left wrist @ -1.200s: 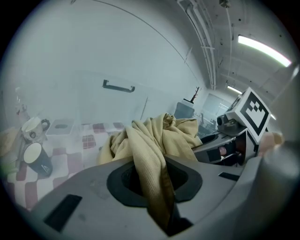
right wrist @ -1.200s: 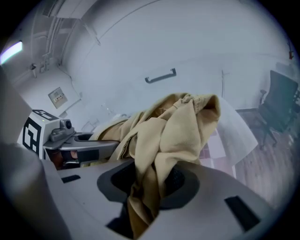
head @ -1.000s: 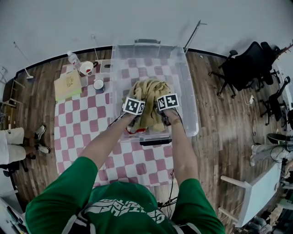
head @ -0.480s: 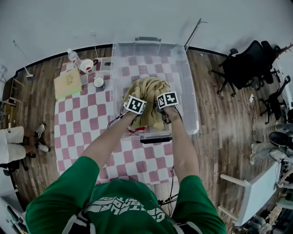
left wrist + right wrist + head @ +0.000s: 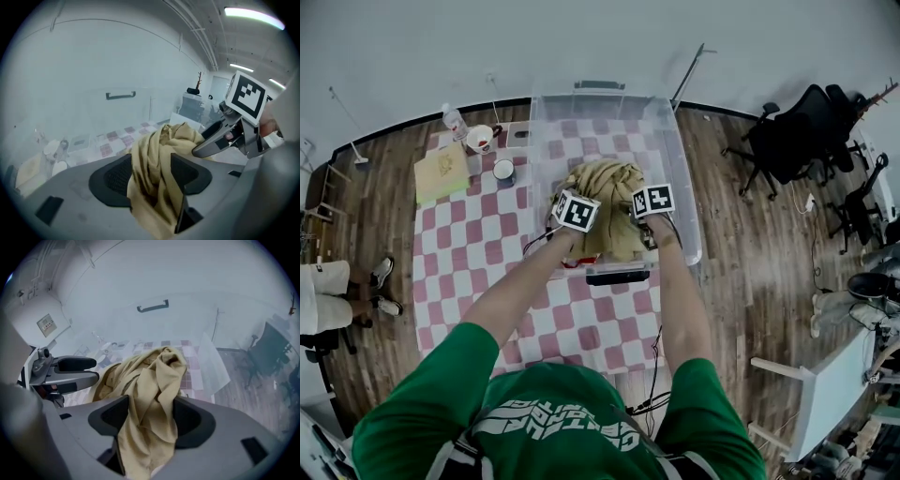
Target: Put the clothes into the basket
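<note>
1. Over the basket's (image 5: 682, 178) near half, the left gripper (image 5: 151, 177) has its jaws opening. Tan cloth (image 5: 605, 183) is bunched in the gap, and the pads look to be letting go.
2. Cloth: heaped inside the basket's walls, toward the near side, with its top folds running up into both grippers.
3. Right gripper (image 5: 149, 420): just beside the left, over the same near half of the basket. Its jaws are opening too, with the same cloth draped through the gap.
4. Step, as I judge it: the drop. Spread both pairs of jaws fully before moving, then lift straight up from the basket.
5. Risk: a fold could cling to a pad and get dragged over the basket's near rim.
</note>
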`<state>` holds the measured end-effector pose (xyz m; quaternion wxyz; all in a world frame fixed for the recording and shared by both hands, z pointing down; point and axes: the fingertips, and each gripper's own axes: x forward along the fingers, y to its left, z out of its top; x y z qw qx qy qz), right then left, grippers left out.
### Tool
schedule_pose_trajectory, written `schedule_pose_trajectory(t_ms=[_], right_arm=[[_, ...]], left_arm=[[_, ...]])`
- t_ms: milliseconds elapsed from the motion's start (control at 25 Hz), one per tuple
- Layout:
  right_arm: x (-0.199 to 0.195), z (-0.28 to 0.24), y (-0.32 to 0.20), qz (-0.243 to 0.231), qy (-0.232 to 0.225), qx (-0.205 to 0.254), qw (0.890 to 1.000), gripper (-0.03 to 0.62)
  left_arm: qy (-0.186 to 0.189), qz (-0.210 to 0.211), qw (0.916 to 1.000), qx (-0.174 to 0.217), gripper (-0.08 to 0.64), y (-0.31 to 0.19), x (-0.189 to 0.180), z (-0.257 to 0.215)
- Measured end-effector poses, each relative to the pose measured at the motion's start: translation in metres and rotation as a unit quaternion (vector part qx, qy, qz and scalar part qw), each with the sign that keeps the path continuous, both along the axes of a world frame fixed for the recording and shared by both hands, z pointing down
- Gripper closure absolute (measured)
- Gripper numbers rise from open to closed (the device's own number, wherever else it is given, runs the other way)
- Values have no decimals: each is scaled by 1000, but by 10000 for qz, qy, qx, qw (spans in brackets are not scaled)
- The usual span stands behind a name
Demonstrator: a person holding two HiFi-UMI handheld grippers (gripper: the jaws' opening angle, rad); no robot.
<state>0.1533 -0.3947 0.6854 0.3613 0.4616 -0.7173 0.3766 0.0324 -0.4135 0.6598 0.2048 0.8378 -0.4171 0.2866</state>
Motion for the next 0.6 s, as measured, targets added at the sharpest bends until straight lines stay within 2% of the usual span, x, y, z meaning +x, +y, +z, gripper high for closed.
schedule_pose_trajectory(t_ms=[200, 320, 400, 440, 520, 600], right_arm=[[11, -61, -7, 278, 137, 883, 9956, 311], [6, -107, -5, 349, -19, 1484, 9883, 311], [-5, -138, 3, 243, -189, 1872, 9818, 313], [-10, -153, 9, 178, -215, 2073, 9779, 316], [-18, -177, 25, 130, -163, 2459, 9691, 368], [-22, -195, 43, 182, -160, 2805, 9595, 481]], left_arm=[[478, 53, 9973, 547, 319, 4, 6, -59], [647, 217, 9942, 834, 323, 13, 11, -87], [728, 293, 9917, 1021, 364, 22, 12, -107], [814, 322, 9899, 1112, 413, 28, 12, -120], [1026, 377, 9857, 1282, 512, 42, 11, -146], [1169, 448, 9813, 1465, 527, 57, 9, -165]])
